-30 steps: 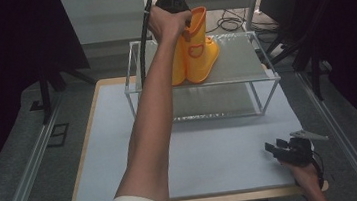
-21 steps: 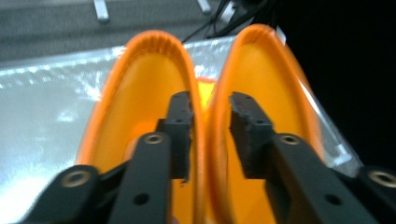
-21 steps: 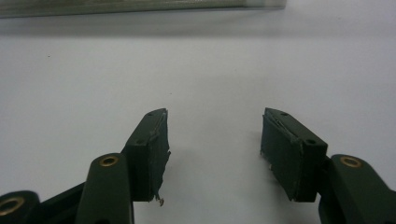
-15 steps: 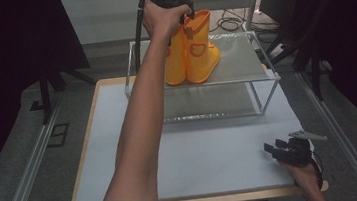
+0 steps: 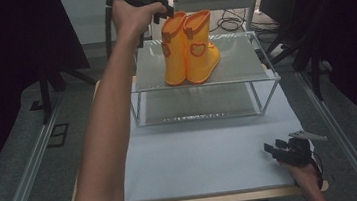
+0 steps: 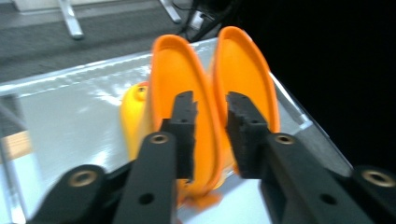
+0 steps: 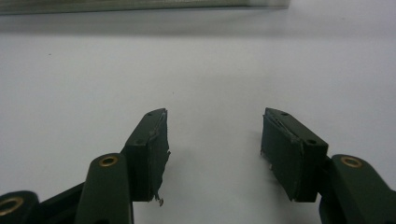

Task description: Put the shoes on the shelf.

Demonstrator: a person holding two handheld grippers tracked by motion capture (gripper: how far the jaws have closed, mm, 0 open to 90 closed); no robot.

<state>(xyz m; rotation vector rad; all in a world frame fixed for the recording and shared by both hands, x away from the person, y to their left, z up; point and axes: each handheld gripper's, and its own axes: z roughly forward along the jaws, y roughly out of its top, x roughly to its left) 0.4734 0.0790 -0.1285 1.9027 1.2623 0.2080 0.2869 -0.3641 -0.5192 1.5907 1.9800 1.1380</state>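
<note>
Atop glass shelf (image 5: pixel 243 68), orange boots (image 5: pixel 188 49), left tongs (image 6: pixel 210 121) astride cuffs

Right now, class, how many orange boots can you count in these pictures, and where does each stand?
2. The left boot and the right boot stand upright, side by side, on the glass shelf. The left gripper is at their tops.
</note>
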